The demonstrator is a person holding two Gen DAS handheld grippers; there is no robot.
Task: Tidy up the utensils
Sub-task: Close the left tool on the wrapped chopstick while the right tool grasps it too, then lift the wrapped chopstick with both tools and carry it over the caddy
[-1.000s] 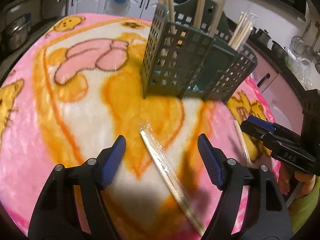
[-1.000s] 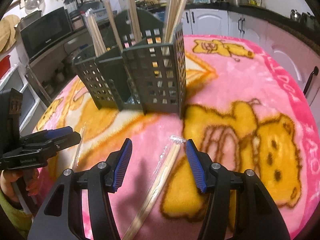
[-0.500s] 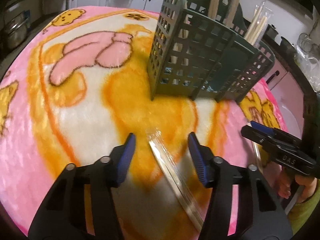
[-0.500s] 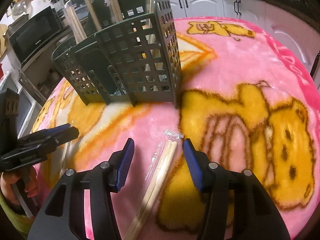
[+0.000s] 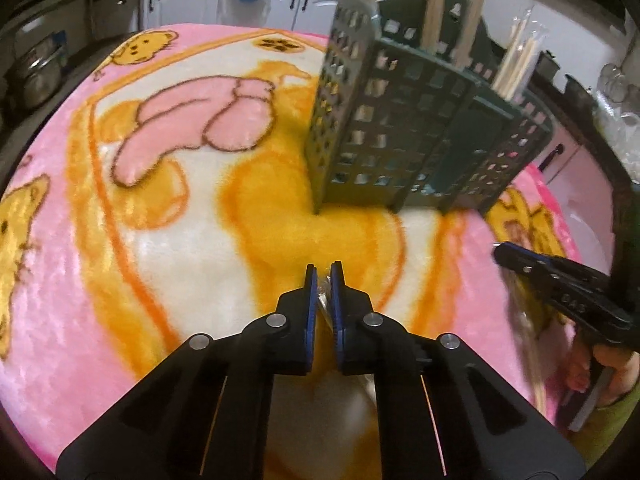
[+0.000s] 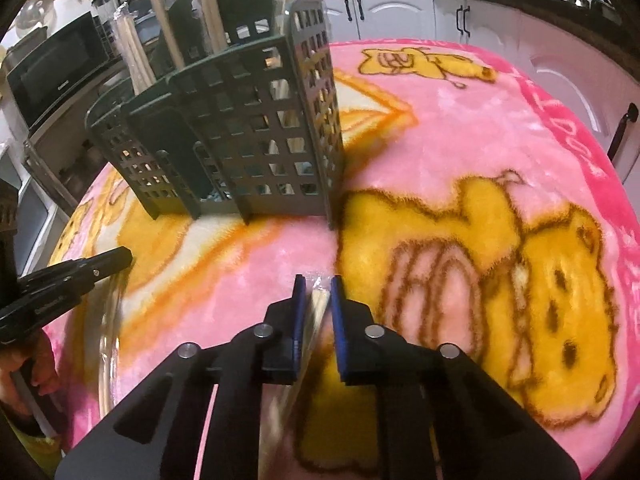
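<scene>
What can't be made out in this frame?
- Left wrist view: most of the wrapped chopsticks hidden by the left claw.
- Right wrist view: lower length of the second pair blurred under the right claw.
- Both views: tops of the chopsticks in the rack cut off by the upper edge.

Warm indoor light fell evenly on the pink blanket [image 5: 168, 208], with soft shadows beneath the green caddy [image 5: 420, 128]. Both fisheye views bowed strongly at the rims, which faded to black (the kitchen background lay dim). Motion blur smeared the wrapped chopsticks [image 6: 108, 320].
</scene>
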